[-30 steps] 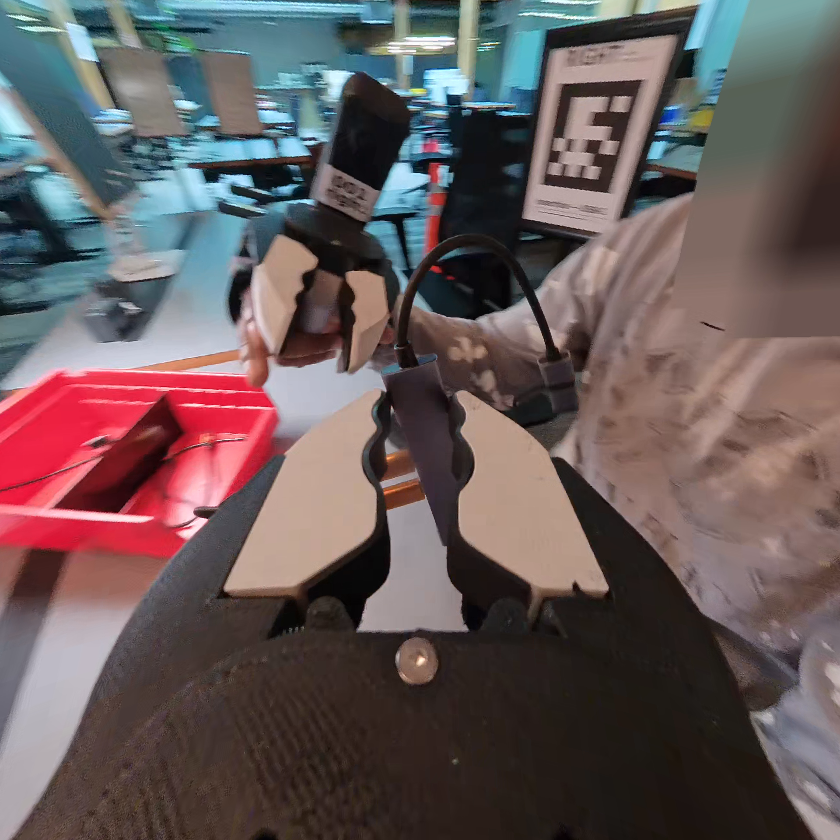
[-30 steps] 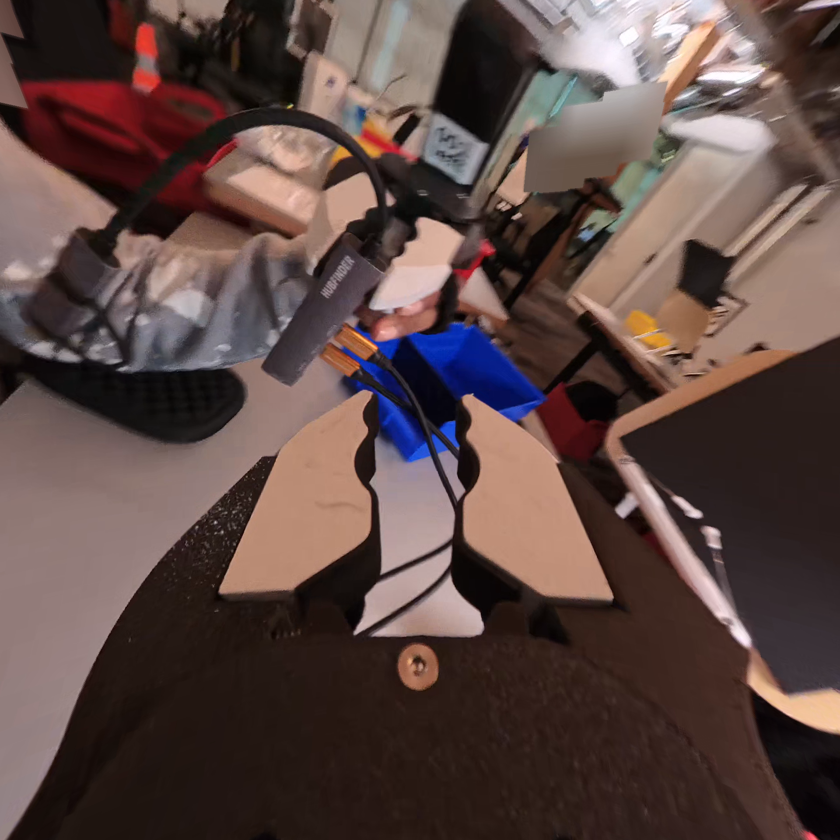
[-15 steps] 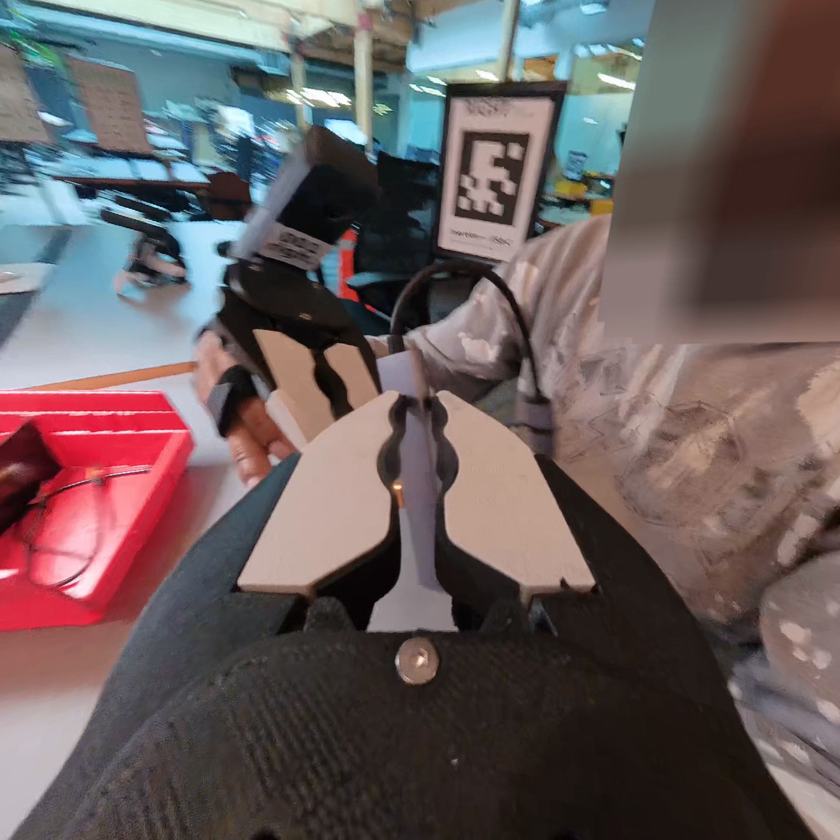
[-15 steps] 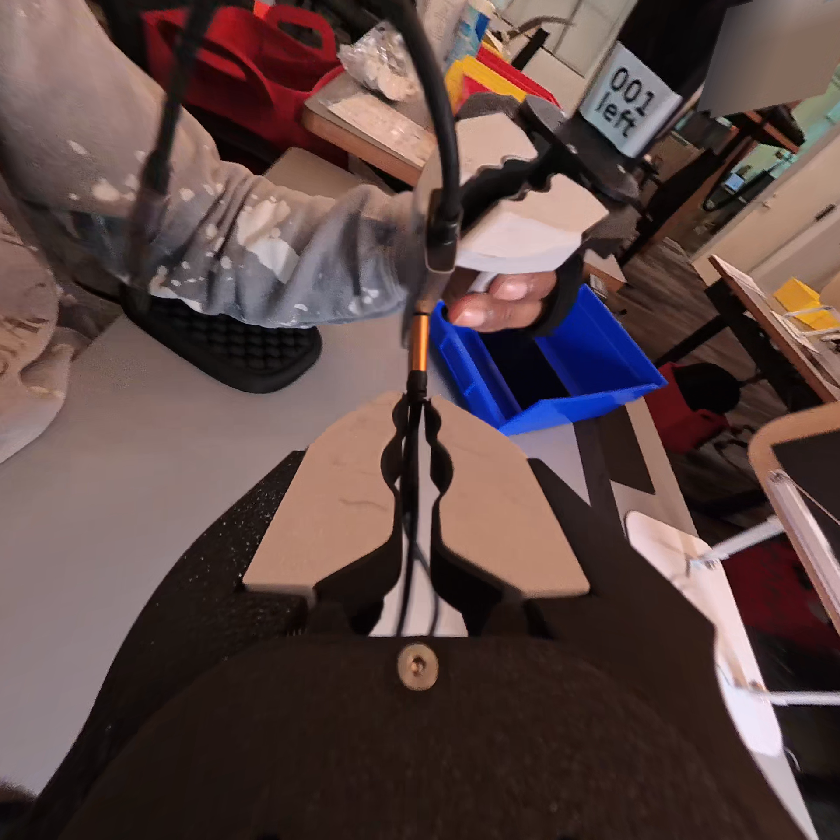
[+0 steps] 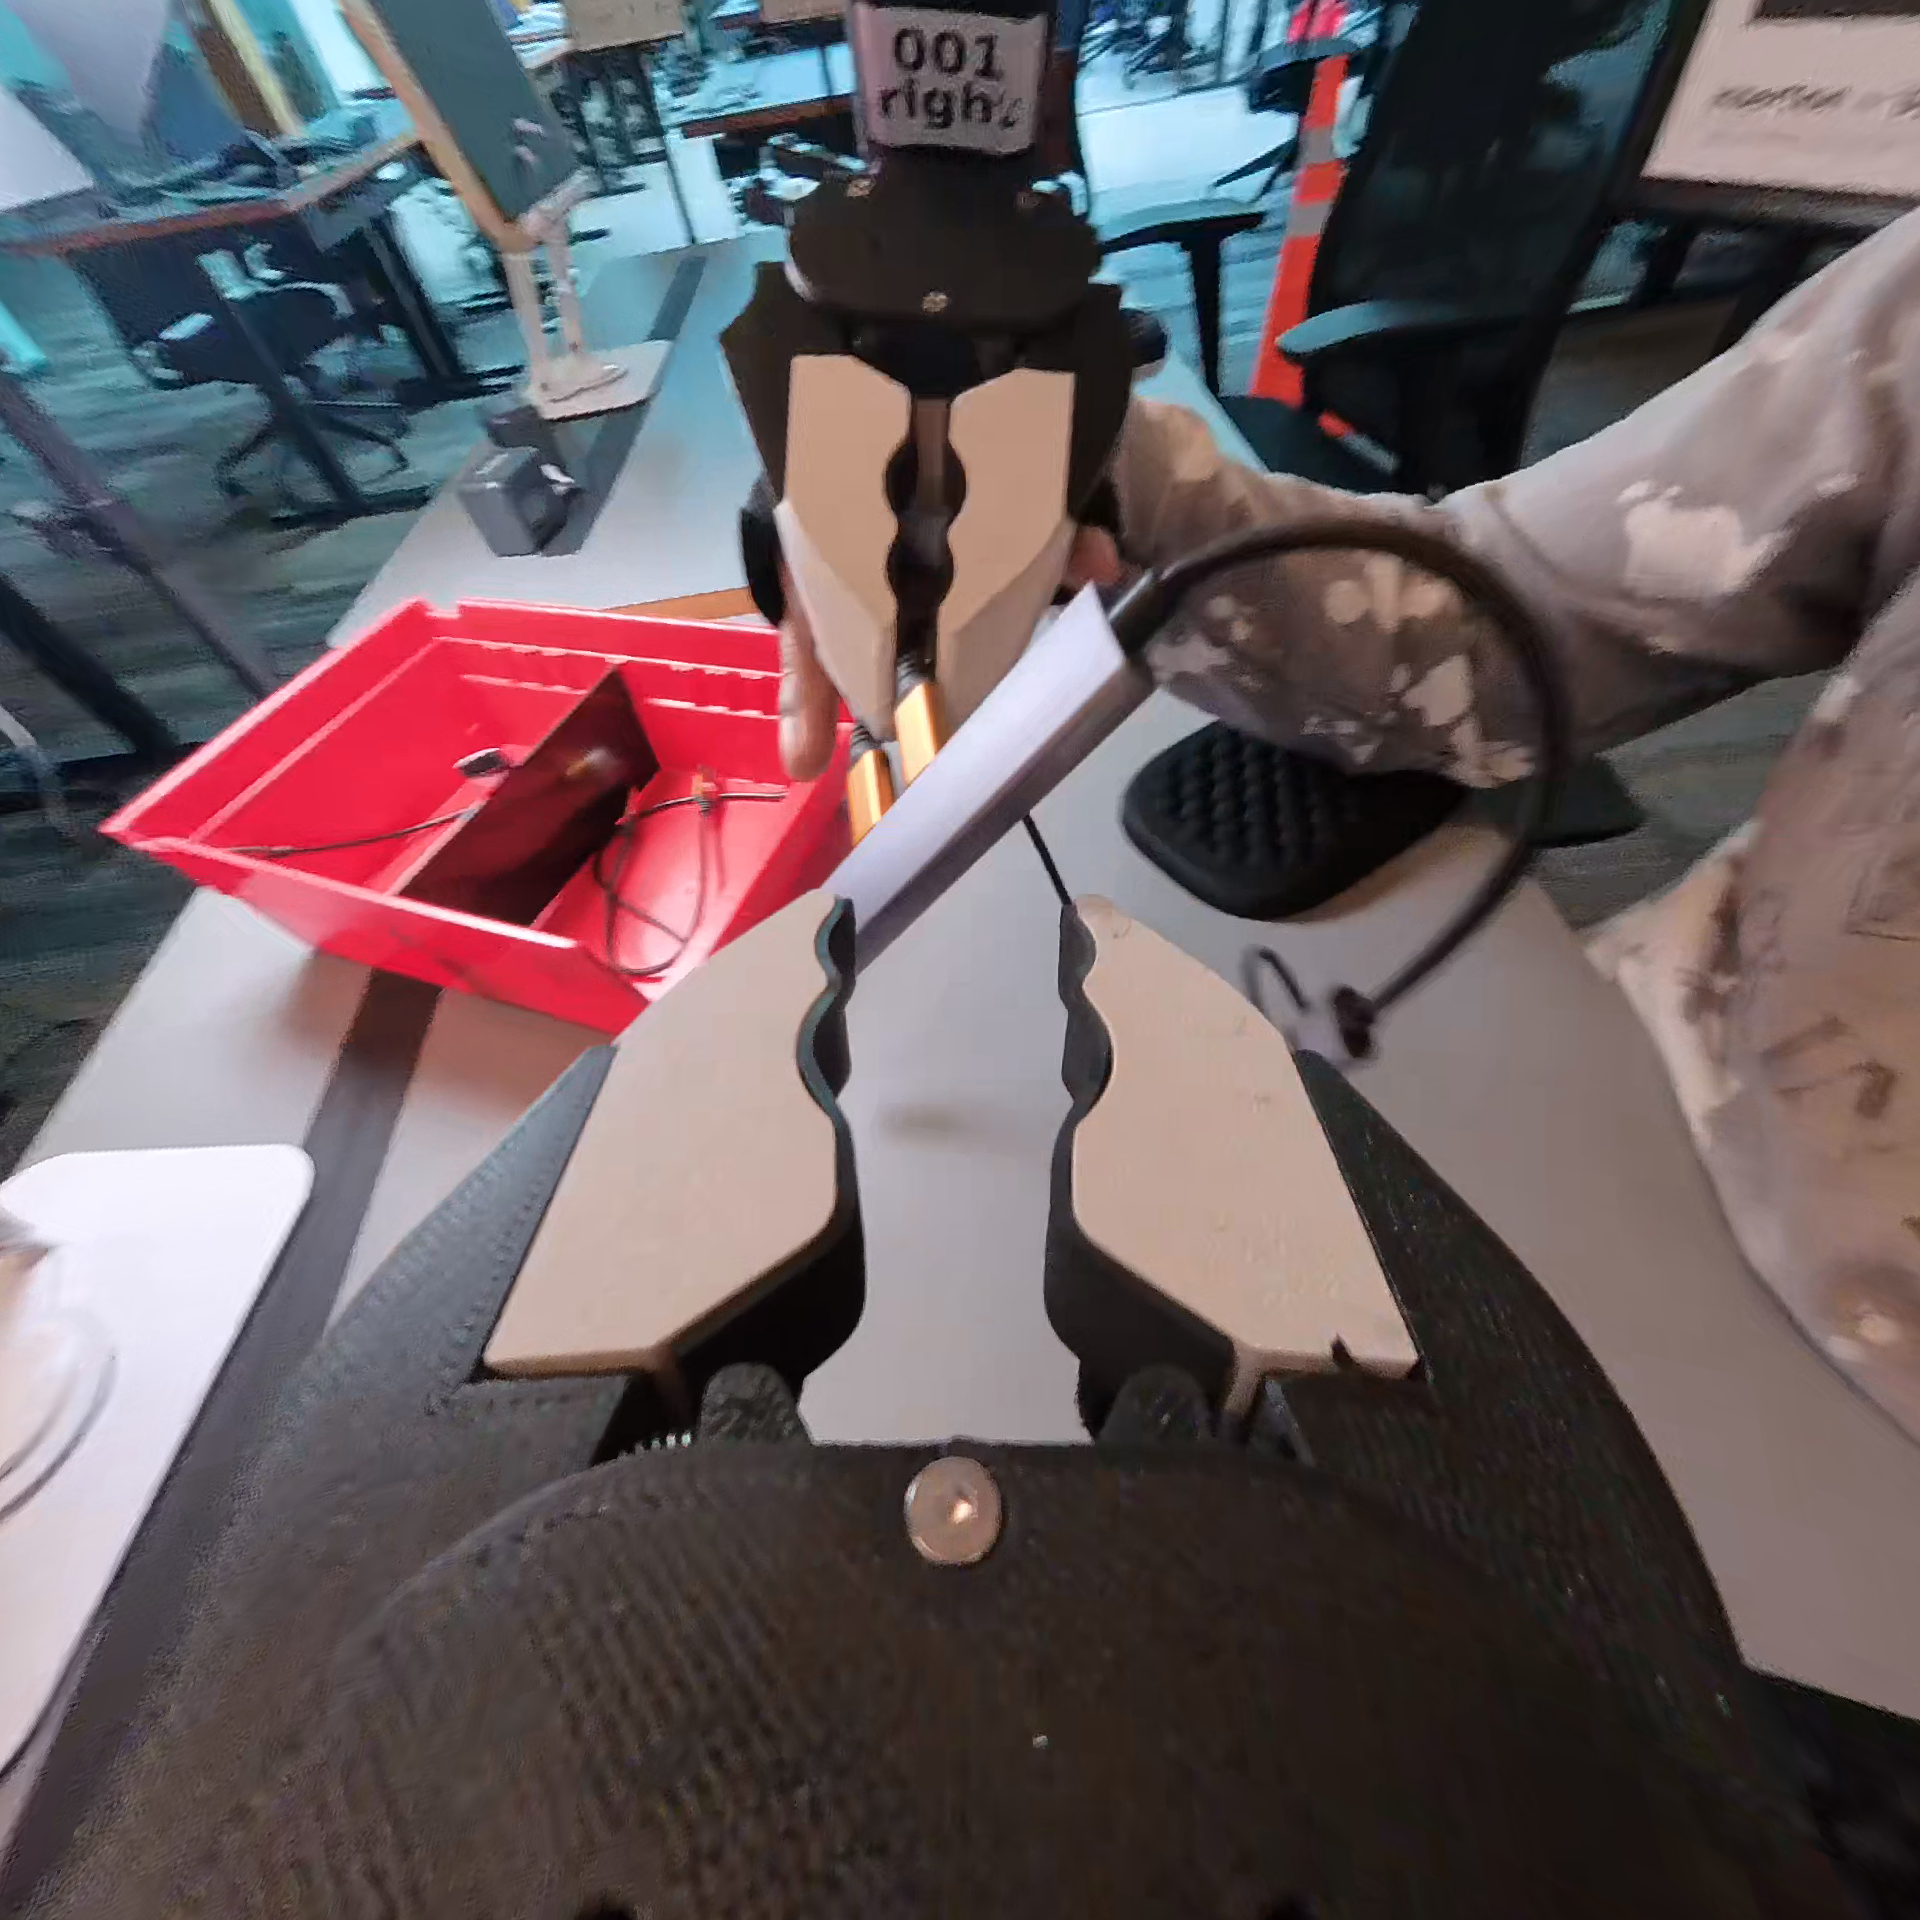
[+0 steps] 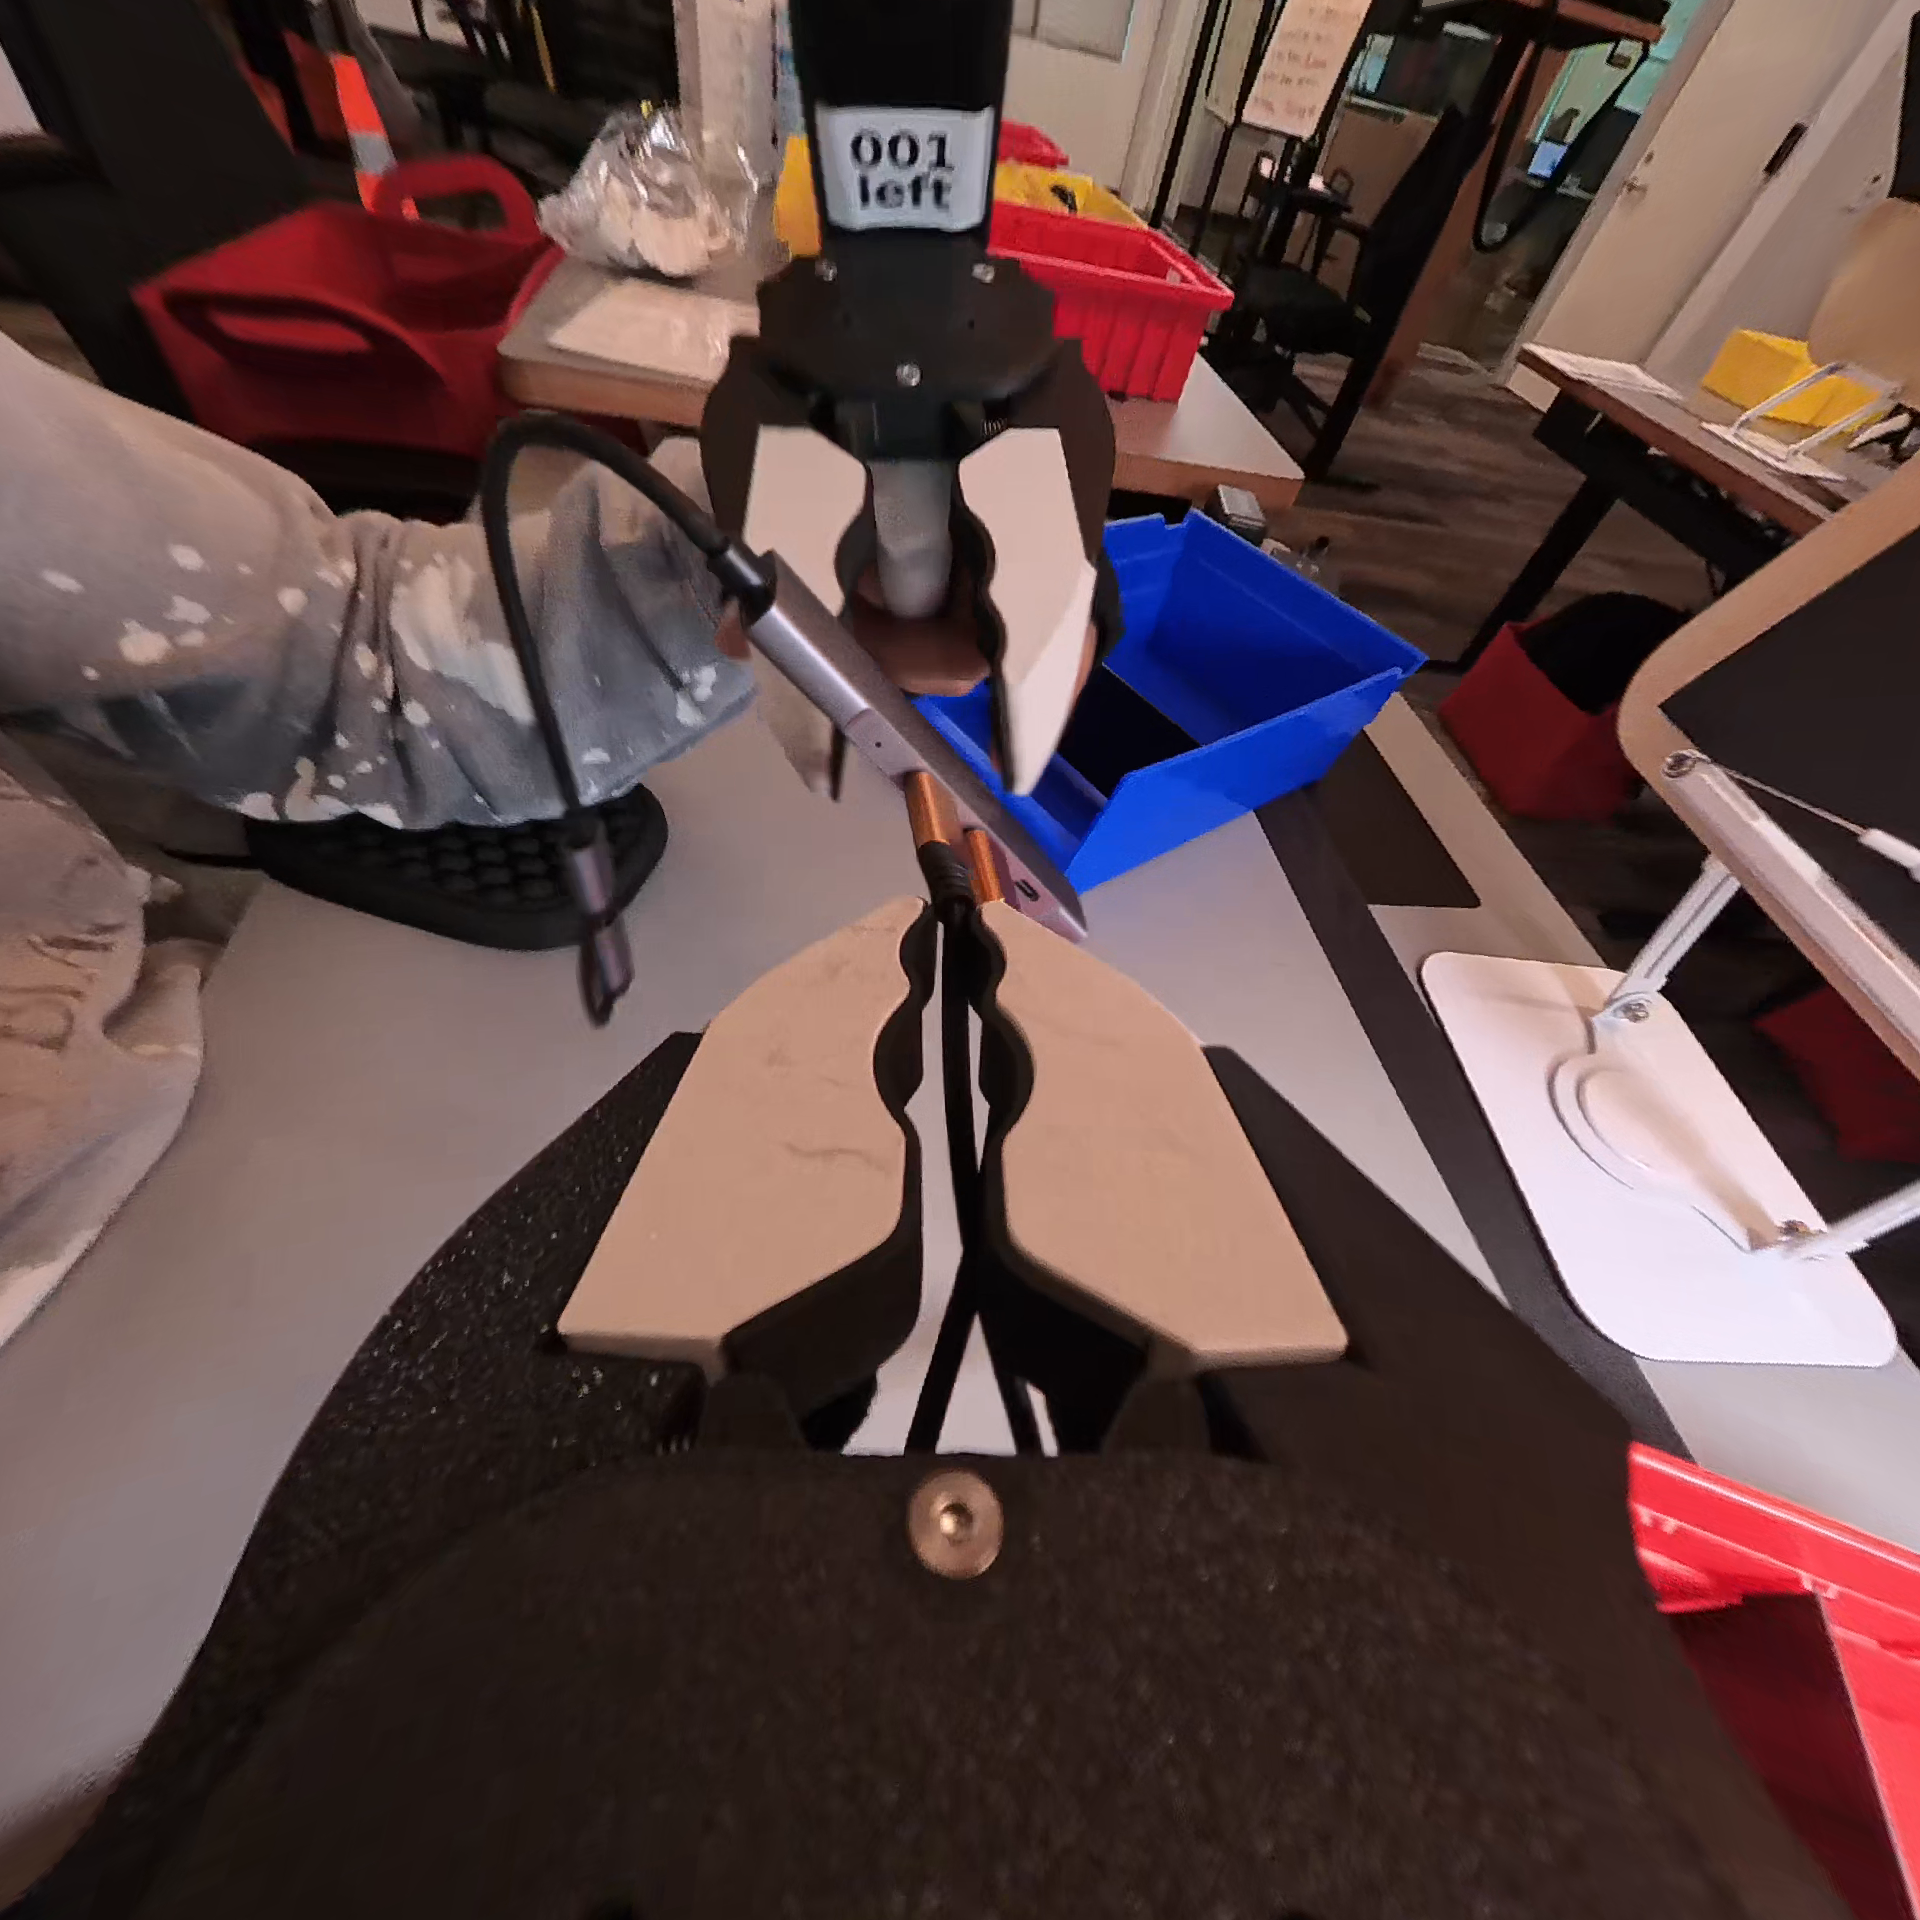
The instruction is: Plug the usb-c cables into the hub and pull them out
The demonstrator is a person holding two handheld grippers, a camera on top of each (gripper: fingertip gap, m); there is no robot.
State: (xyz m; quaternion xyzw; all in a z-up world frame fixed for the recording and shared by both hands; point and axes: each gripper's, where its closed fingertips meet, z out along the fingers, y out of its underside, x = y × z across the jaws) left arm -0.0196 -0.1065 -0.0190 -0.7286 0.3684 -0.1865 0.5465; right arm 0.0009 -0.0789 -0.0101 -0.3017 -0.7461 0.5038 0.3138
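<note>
My left gripper stands wide, the slim rigid hub merely leaning on one finger, midair above the table. My right gripper pinches two thin, floppy cables behind their orange plugs, the stiffer place to hold.

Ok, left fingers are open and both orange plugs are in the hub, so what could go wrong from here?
1. The left gripper is open, so the hub seems to hang mostly from the orange plugs. Pulling the cables with the right gripper would likely drag it along, not unplug it.
2. Unclamped, the hub could drop onto the table.
3. Its looped cord dangles free and may snag a finger.
</note>
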